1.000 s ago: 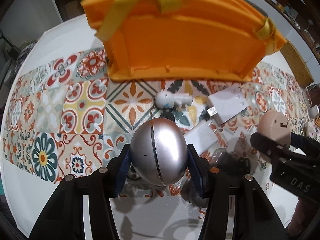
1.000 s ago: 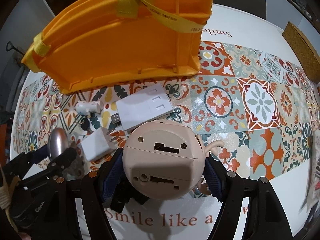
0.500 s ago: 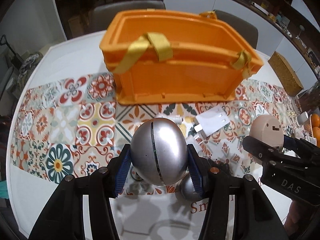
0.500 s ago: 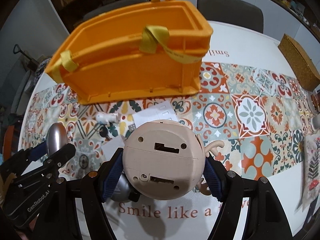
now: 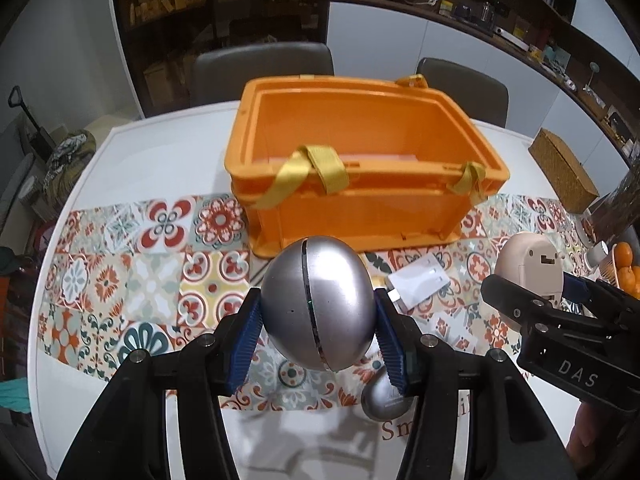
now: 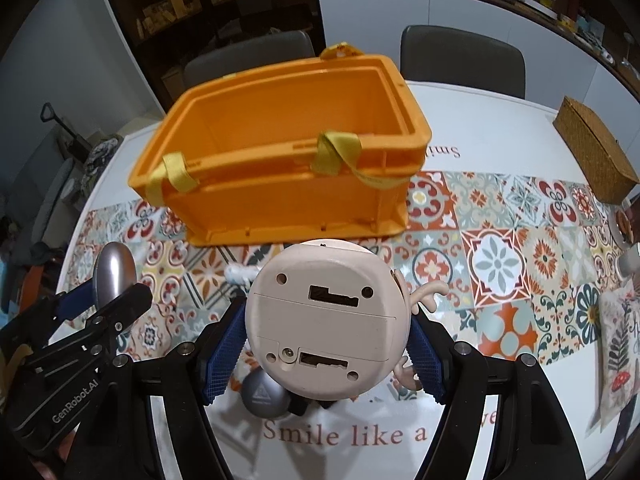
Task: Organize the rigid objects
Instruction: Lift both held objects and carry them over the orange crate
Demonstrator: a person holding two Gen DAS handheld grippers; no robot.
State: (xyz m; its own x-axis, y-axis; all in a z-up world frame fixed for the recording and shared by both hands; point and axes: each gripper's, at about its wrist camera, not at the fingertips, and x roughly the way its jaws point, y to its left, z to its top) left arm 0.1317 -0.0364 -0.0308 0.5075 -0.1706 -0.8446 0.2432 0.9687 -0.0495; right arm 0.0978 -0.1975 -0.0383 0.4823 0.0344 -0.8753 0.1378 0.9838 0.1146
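Holding a silver egg tight in my left gripper, a beige round toy clamped in my right gripper, orange crate ahead.

White round-edged table carried patterned tile-print runner across middle; red lettering "Smile like a" printed near front edge. Open orange plastic crate with yellow fabric straps stood on runner, toward far side. White flat rectangular adapter lay just in front of crate. Small white figurine lay nearby. Small grey rounded gadget rested near lettering. Woven brown wicker box sat at far right edge, well apart.
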